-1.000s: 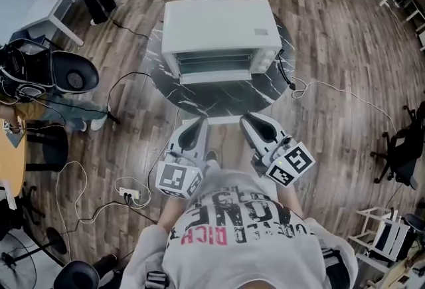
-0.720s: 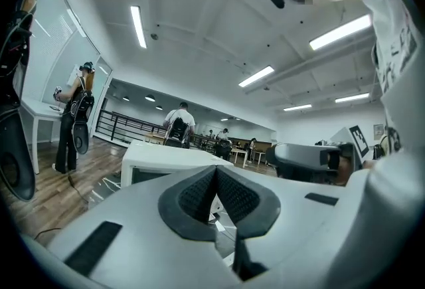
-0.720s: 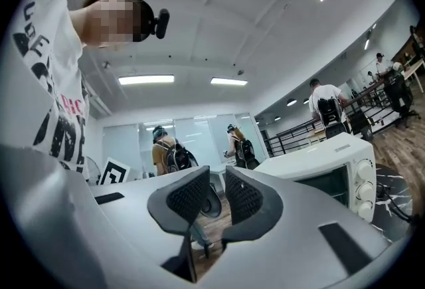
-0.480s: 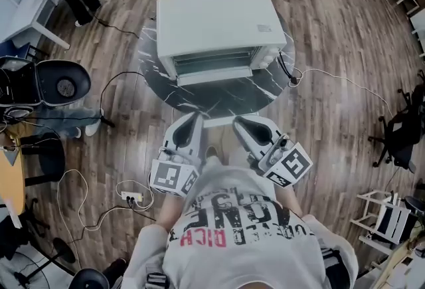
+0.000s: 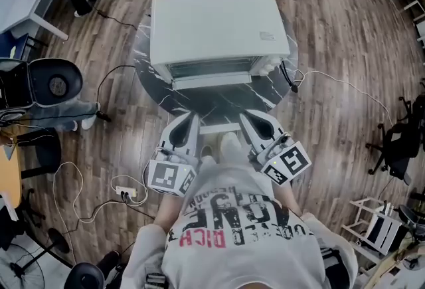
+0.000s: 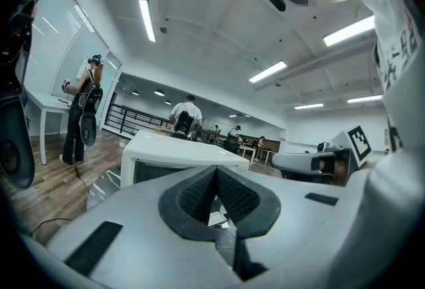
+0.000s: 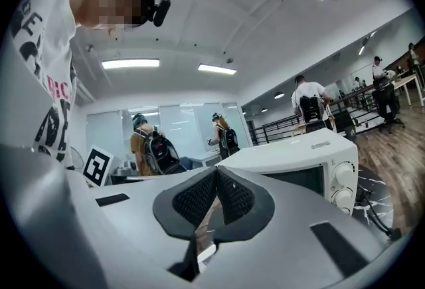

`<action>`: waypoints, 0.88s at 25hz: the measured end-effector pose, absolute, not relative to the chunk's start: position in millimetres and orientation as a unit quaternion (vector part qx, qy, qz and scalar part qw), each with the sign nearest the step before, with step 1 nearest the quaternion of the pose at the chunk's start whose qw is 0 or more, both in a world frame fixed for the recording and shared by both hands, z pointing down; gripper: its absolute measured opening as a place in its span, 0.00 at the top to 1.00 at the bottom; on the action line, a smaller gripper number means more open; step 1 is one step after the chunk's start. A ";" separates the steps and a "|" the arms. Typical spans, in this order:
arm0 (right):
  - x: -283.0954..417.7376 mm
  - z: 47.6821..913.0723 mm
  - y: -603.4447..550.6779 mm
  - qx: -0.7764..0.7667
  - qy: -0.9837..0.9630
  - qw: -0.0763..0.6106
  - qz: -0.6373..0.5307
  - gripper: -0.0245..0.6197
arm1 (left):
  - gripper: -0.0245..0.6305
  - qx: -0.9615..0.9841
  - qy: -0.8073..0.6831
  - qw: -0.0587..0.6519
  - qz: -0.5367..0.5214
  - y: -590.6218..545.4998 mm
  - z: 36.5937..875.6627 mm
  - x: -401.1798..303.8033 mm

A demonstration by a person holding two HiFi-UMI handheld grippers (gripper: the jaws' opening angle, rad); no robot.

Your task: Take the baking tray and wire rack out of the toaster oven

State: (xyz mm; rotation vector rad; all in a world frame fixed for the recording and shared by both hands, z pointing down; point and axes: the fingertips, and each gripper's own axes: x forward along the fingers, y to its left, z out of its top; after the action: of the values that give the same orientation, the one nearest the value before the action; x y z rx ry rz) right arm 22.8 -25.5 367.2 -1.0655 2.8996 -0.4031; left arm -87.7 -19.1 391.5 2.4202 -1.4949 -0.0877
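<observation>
Toaster oven [image 5: 219,25] sits white and boxy on the round dark marble table [image 5: 149,78], its glass door [image 5: 212,70] facing the person and, by the look of it, shut. So the baking tray and wire rack should be inside, though neither shows through the glass in any view. Nothing of the task is done, then: door to open, tray out, rack out, all of it left. Down at the near edge of the table the left gripper [image 5: 191,119] and right gripper [image 5: 250,119] point level at the oven front, side by side and well short of the door. Left jaws are pressed together with nothing in them; right jaws have just nipped the last bit closed, also on nothing, the ribbed pads meeting tip to tip. My guess is both will have to open before either can take the door handle. Over on the oven's right end sit the knobs [image 7: 342,181], and a black power cord [image 5: 287,78] runs off the table just beside them, worth keeping clear of. Further out, a pale cable [image 5: 339,85] loops over the wood floor [image 5: 332,22], a power strip [image 5: 124,192] lies to the left, an office chair [image 5: 56,85] stands beyond it, and other people work in the background, none of them blocking the approach
</observation>
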 end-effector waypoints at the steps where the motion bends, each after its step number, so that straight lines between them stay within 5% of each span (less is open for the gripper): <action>1: 25.7 369.7 -33.7 -0.339 0.931 0.012 -0.134 0.96 | 0.98 0.835 -0.527 0.153 -0.029 -25.4 394.7 -87.4; 10: 63.4 391.0 -103.0 -0.306 0.938 0.003 -0.162 0.96 | 0.98 0.776 -0.564 0.263 -0.101 -90.6 422.4 -65.1; 22: 75.7 421.6 -139.6 -0.284 0.938 -0.022 -0.196 0.96 | 0.98 0.717 -0.622 0.309 -0.063 -126.9 469.1 -78.0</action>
State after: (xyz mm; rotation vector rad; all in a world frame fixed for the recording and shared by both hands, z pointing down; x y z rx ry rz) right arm 75.7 -139.6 421.6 -0.9064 2.9893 -0.6253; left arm -78.0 -126.9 469.1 1.8938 -1.6449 -0.1675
